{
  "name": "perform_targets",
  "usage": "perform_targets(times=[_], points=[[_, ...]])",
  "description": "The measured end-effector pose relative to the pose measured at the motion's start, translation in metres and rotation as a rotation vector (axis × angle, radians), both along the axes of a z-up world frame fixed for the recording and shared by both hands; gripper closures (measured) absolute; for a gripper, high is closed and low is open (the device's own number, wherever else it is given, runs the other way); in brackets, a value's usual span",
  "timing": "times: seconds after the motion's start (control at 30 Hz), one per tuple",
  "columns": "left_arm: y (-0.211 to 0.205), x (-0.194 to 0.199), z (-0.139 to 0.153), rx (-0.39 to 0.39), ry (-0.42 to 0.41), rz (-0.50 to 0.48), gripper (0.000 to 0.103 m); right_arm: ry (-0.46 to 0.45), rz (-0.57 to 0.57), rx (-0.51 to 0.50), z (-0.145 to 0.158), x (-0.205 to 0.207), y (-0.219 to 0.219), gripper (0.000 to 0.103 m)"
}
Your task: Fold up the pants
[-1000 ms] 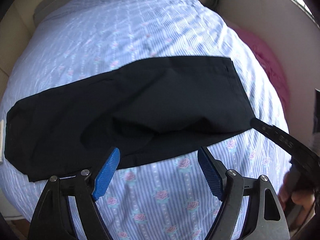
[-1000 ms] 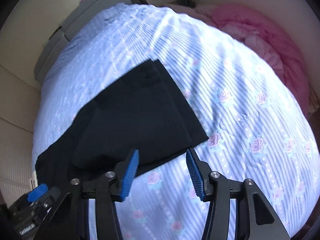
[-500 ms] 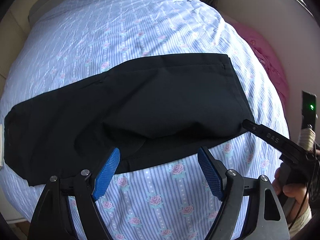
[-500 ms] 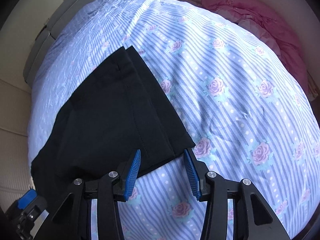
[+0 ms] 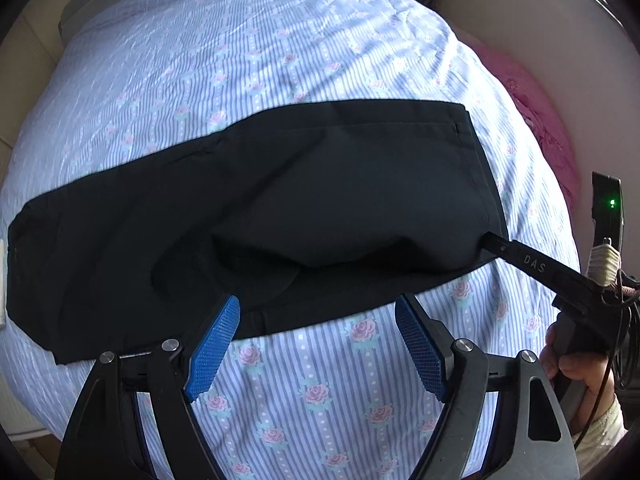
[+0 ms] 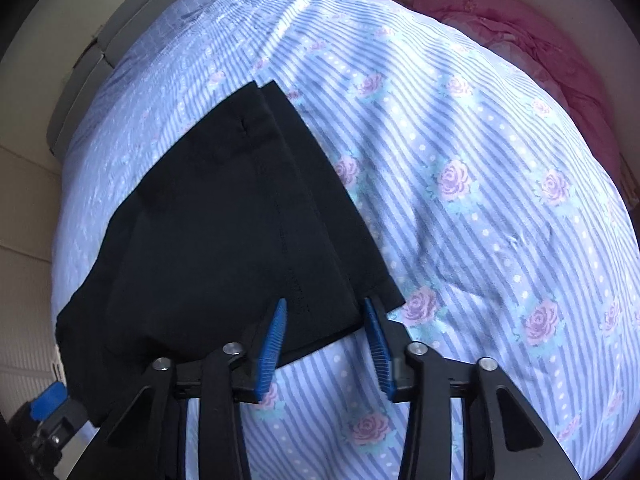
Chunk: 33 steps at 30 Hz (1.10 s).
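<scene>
Black pants lie flat across a bed with a blue striped rose-print sheet. My left gripper hovers open over their near edge, nothing between its blue pads. My right gripper straddles the near right corner of the pants. Its jaws are closing with the fabric lying between the pads, which do not press it. In the left wrist view one of the right gripper's black fingers reaches that same corner, with a person's hand on its handle.
A pink blanket is bunched along the bed's far right side by the wall. Grey furniture stands beyond the bed's far left edge. Bare sheet stretches to the right of the pants.
My right gripper has come down to the pants' near right corner and its jaws have narrowed around it. The left gripper has stayed about where it was, still open.
</scene>
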<state>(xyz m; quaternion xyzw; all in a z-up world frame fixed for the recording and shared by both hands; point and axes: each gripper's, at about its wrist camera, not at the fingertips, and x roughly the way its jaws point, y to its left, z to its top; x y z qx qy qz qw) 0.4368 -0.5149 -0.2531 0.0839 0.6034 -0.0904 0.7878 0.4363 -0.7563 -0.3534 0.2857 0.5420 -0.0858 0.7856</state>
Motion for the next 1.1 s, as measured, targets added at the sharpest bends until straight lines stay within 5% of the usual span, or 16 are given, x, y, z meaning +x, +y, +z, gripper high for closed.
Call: perform_targets(times=[0.03,0.07,0.27,0.57,0.63,0.7,0.73,0.9,1.1], points=[[0.0,-0.001,0.0,-0.004,0.004,0.001,0.023,0.004,0.004,-0.011,0.001,0.0,0.0,0.095],[0.0,-0.003,0.0,-0.008,0.006,0.001,0.023,0.001,0.013,-0.006,0.003,-0.001,-0.001,0.097],[-0.005,-0.015,0.002,-0.028,0.012,-0.036,0.023,-0.069,-0.035,-0.08,0.046,-0.01,-0.023,0.099],[-0.007,-0.021,0.004,-0.009,-0.006,-0.066,0.023,0.048,-0.013,-0.157,0.016,0.004,-0.022,0.099],[-0.005,-0.018,0.005,-0.001,-0.019,-0.088,0.023,0.059,-0.048,-0.227,0.022,-0.004,-0.024,0.088],[-0.003,-0.013,0.006,0.01,-0.033,-0.122,0.023,0.024,-0.071,-0.229,0.036,-0.015,-0.028,0.067],[-0.002,-0.01,0.007,0.004,-0.038,-0.154,0.023,0.001,-0.084,-0.22,0.043,-0.021,-0.03,0.06],[-0.019,0.025,0.025,-0.055,-0.123,-0.468,0.023,-0.081,-0.177,-0.153,0.069,-0.049,-0.027,0.059],[-0.081,0.098,0.031,-0.136,-0.143,-0.882,0.024,-0.142,-0.31,-0.044,0.054,-0.06,-0.001,0.059]])
